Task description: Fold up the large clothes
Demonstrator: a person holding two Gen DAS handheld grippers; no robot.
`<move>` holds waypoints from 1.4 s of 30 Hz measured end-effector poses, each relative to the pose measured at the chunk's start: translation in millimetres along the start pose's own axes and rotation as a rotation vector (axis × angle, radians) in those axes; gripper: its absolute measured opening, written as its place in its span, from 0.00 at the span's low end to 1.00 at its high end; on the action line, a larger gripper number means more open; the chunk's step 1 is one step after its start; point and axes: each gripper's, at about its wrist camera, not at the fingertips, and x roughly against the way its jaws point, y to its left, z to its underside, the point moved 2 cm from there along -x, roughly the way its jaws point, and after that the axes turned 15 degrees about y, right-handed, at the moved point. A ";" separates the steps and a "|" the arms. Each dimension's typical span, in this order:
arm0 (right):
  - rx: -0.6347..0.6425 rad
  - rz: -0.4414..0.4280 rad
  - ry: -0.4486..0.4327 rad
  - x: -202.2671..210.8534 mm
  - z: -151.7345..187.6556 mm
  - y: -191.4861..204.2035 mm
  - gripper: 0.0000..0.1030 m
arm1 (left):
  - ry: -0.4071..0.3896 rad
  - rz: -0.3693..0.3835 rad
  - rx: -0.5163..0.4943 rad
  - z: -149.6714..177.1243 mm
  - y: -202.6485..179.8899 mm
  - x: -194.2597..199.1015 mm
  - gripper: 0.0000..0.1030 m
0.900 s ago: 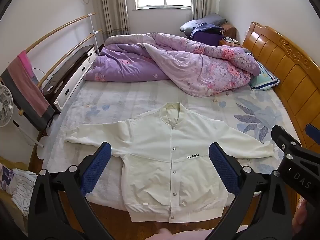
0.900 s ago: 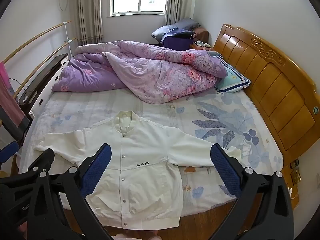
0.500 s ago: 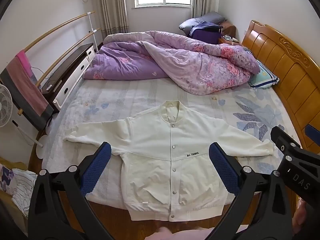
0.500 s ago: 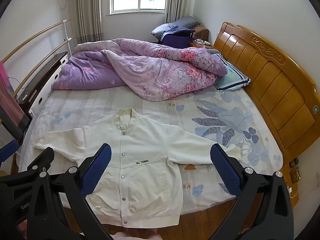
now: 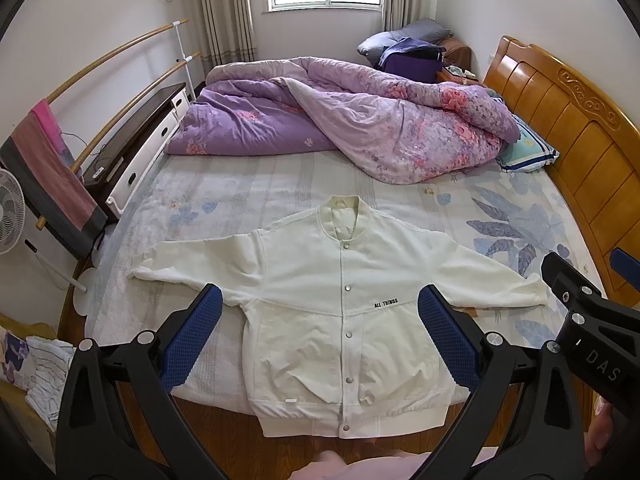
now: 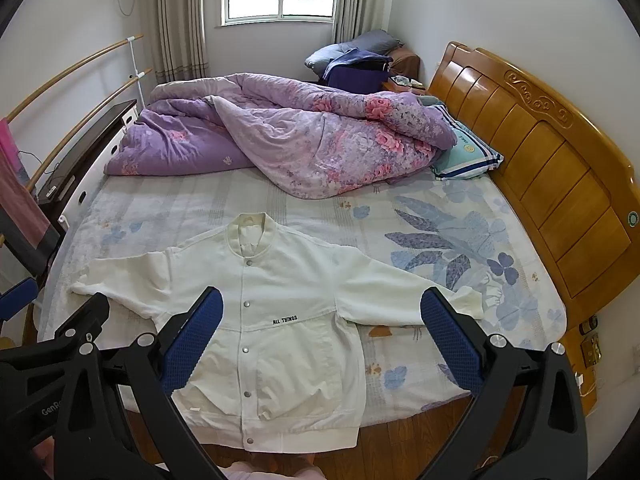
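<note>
One jacket (image 5: 344, 300), two hand-held grippers (image 5: 318, 336)

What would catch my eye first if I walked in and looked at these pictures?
A white snap-button jacket lies spread flat, sleeves out, at the near edge of the bed, its hem hanging over the side. Behind it, a rumpled purple floral quilt is heaped along the far side. In the foreground, the left gripper and right gripper stand wide open above the jacket, holding nothing.

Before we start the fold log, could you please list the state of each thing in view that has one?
White jacket: spread flat, front up, snapped shut, sleeves out, hem over the bed edge.
Purple quilt: bunched up, partly folded back.
Curtains: drawn open.
Left gripper: open, empty.
Right gripper: open, empty.
</note>
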 end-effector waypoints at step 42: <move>-0.003 -0.007 0.013 0.9 3.0 -0.5 0.93 | -0.013 0.009 -0.002 7.9 -21.0 -3.9 0.95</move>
